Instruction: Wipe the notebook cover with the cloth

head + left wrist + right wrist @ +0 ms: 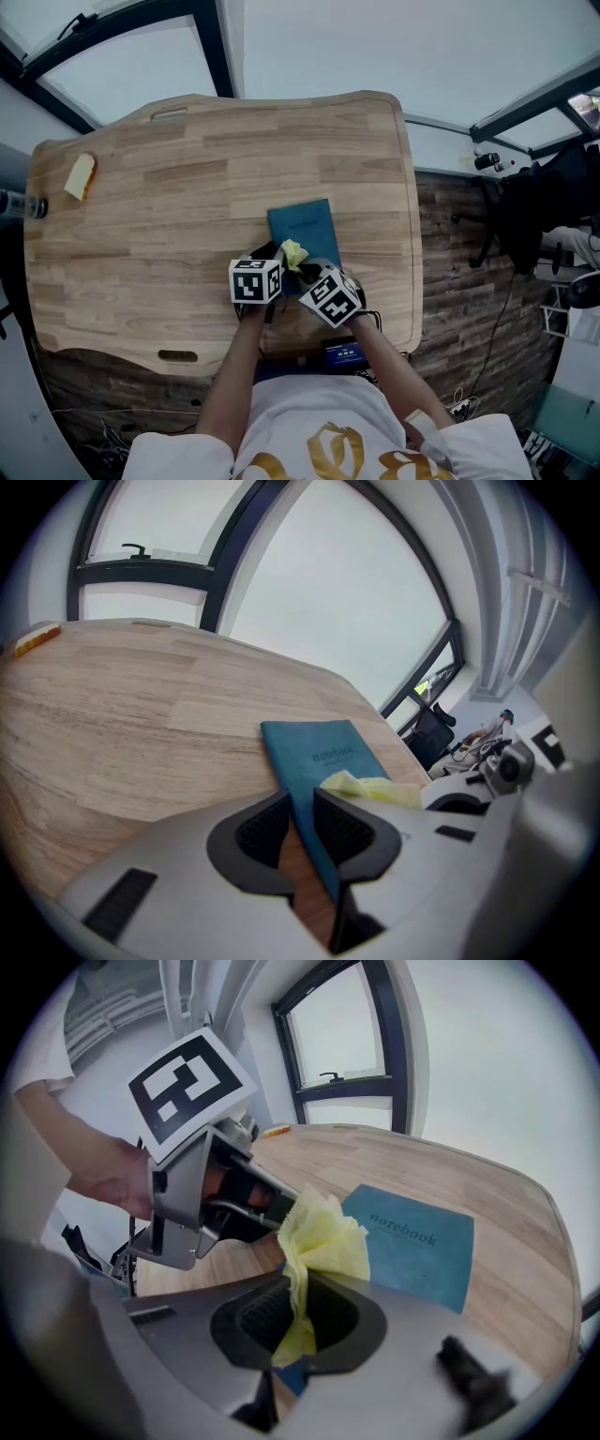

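A teal notebook [305, 230] lies flat on the wooden table [141, 244], near its front edge. My left gripper [302, 803] is shut on the notebook's near left edge, which runs between the two black pads. My right gripper [295, 1302] is shut on a crumpled yellow cloth [323, 1237]. The cloth sticks up out of the jaws over the notebook's [417, 1241] near end. In the head view the cloth [293, 253] sits between both grippers at the notebook's near left corner. The left gripper [267, 1206] shows close beside the cloth in the right gripper view.
A yellow sponge-like piece [80, 175] lies at the table's far left, and a bottle [19, 204] pokes in at the left edge. Right of the table stand an office chair [525, 211] and cables on the floor. Windows run behind the table.
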